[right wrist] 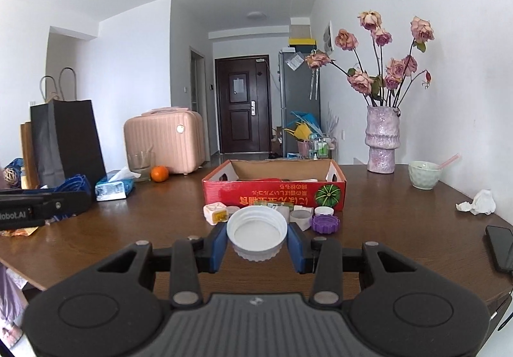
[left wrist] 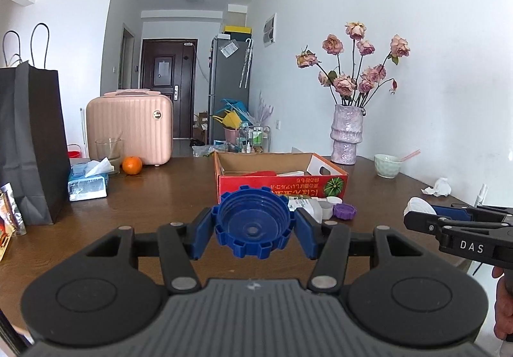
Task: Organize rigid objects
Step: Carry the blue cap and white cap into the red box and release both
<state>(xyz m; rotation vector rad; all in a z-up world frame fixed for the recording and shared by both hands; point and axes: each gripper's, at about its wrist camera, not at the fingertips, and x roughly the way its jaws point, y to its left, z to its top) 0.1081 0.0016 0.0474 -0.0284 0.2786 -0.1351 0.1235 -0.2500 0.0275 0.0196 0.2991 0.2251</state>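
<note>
My left gripper [left wrist: 253, 228] is shut on a large blue notched cap [left wrist: 253, 220], held above the wooden table in front of the red cardboard box [left wrist: 282, 185]. My right gripper [right wrist: 257, 240] is shut on a white ribbed cap [right wrist: 257, 233], also held above the table before the same box [right wrist: 272, 191]. In front of the box lie a purple cap [right wrist: 326, 224], small white caps [right wrist: 323, 211], a white tube piece [right wrist: 300, 217] and a white cube-shaped item [right wrist: 215, 212]. The box holds red and white items.
A black paper bag [left wrist: 30, 145], tissue pack [left wrist: 87, 183], glass [left wrist: 109, 150], orange [left wrist: 132, 165] and pink case [left wrist: 130, 129] stand left. A vase of roses [right wrist: 383, 142], green bowl [right wrist: 424, 174], crumpled tissue [right wrist: 479, 203] and phone [right wrist: 500, 248] are right.
</note>
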